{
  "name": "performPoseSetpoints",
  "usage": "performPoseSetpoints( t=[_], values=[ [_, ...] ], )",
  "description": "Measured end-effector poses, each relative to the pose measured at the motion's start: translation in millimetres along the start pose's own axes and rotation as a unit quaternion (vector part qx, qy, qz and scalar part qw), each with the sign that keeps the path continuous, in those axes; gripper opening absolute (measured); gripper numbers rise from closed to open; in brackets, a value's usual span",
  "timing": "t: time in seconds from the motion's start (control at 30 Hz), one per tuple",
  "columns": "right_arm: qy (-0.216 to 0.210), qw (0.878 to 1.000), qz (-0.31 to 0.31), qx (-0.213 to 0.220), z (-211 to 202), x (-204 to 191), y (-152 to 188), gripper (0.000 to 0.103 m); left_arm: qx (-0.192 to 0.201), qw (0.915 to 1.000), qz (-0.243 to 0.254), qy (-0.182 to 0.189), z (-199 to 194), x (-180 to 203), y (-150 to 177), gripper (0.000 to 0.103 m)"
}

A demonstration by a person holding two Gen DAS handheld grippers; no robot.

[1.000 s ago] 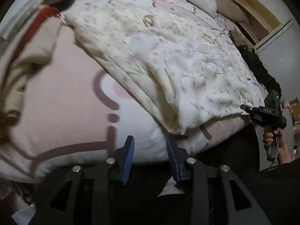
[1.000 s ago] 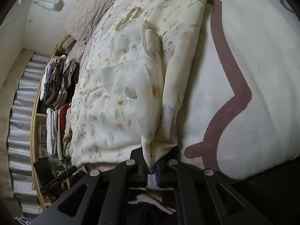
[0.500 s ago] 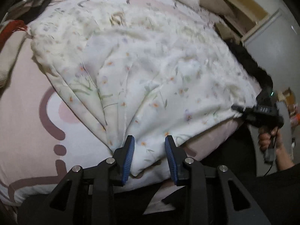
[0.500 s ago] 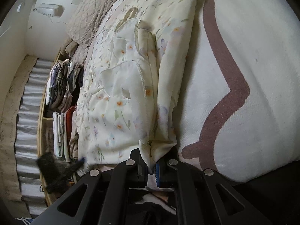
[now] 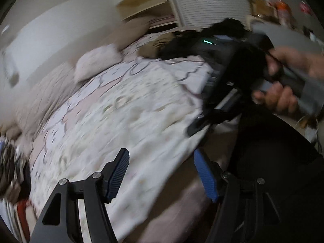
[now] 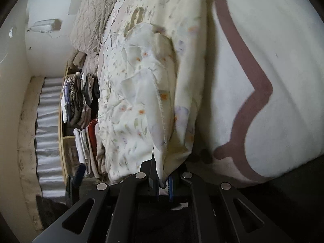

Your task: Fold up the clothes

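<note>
A cream floral garment (image 6: 145, 93) lies folded lengthwise on the bed, and it shows blurred in the left wrist view as a pale floral garment (image 5: 125, 125). My right gripper (image 6: 162, 184) is shut on the garment's near corner, with cloth pinched between the blue pads. That same right gripper (image 5: 228, 81) appears close by in the left wrist view, held by a hand (image 5: 283, 99). My left gripper (image 5: 162, 174) hovers over the garment's near edge with its jaws opening. Its blue pads (image 5: 119, 174) stand wide apart and press on nothing.
The bed cover (image 6: 263, 70) is white and pink with a brown wavy line. Pillows (image 5: 95, 64) and a quilted beige blanket (image 6: 91, 14) lie at the head. Shelves with stacked folded clothes (image 6: 81, 101) stand beside the bed. A dark garment (image 5: 224, 28) lies at the far edge.
My left gripper swung along the bed edge toward the right gripper, rolled, and its jaws spread wider. The right gripper kept its hold on the corner and barely moved.
</note>
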State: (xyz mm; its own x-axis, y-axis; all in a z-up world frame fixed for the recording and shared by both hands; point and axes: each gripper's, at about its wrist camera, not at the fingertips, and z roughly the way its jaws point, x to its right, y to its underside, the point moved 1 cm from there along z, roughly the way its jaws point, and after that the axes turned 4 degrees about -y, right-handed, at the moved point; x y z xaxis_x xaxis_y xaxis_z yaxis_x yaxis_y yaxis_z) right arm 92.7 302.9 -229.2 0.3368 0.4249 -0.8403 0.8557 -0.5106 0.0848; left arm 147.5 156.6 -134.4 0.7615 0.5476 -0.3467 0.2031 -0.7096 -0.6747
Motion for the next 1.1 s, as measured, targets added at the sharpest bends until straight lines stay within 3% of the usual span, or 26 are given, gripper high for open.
performPoseSetpoints(
  t=[0.17,0.3,0.43,0.5,0.57,0.6,0.63,0.67,0.87,0.97,1.1],
  values=[
    [0.018,0.999,-0.022,-0.028,-1.3,-18.2,-5.9,0.006,0.000,0.9978,0.049,-0.045,30.1,35.3,-12.9,0.064],
    [0.028,0.997,-0.057,-0.040,-1.4,-31.7,-6.3,0.006,-0.008,0.9954,0.062,-0.072,50.1,45.1,-20.6,0.042],
    [0.024,0.997,-0.061,-0.044,-1.3,-33.0,-6.6,0.006,-0.035,0.9957,0.045,-0.073,73.3,42.7,-20.0,0.025],
    [0.022,0.997,-0.055,-0.039,-4.2,-30.2,-5.6,0.007,-0.048,0.9960,0.032,-0.069,82.3,38.8,-17.5,0.007],
    [0.022,0.998,-0.048,-0.035,-8.6,-26.0,-4.4,0.016,-0.059,0.9969,0.006,-0.052,86.3,31.0,-14.5,0.006],
    [0.024,0.998,-0.045,-0.030,-12.9,-24.1,-4.4,0.038,-0.062,0.9971,-0.009,-0.044,87.4,26.2,-13.3,0.005],
    [0.026,0.998,-0.043,-0.024,-17.7,-22.2,-4.5,0.069,-0.063,0.9970,-0.018,-0.041,87.9,22.7,-12.4,0.005],
    [0.024,0.999,-0.046,-0.016,-25.4,-21.0,-7.0,0.078,-0.063,0.9969,-0.026,-0.038,88.4,19.4,-11.7,0.005],
    [0.009,0.997,-0.059,0.054,-79.8,-8.8,-44.8,0.080,-0.055,0.9971,-0.024,-0.048,87.5,17.6,-11.4,0.005],
    [0.018,0.994,-0.056,0.089,-100.1,4.6,-83.9,0.080,-0.047,0.9966,0.008,-0.066,82.8,28.5,-12.1,0.006],
    [0.007,0.995,-0.035,0.098,-104.8,21.0,-135.2,0.080,-0.061,0.9953,0.016,-0.074,87.1,35.8,-15.7,0.008]
  ],
)
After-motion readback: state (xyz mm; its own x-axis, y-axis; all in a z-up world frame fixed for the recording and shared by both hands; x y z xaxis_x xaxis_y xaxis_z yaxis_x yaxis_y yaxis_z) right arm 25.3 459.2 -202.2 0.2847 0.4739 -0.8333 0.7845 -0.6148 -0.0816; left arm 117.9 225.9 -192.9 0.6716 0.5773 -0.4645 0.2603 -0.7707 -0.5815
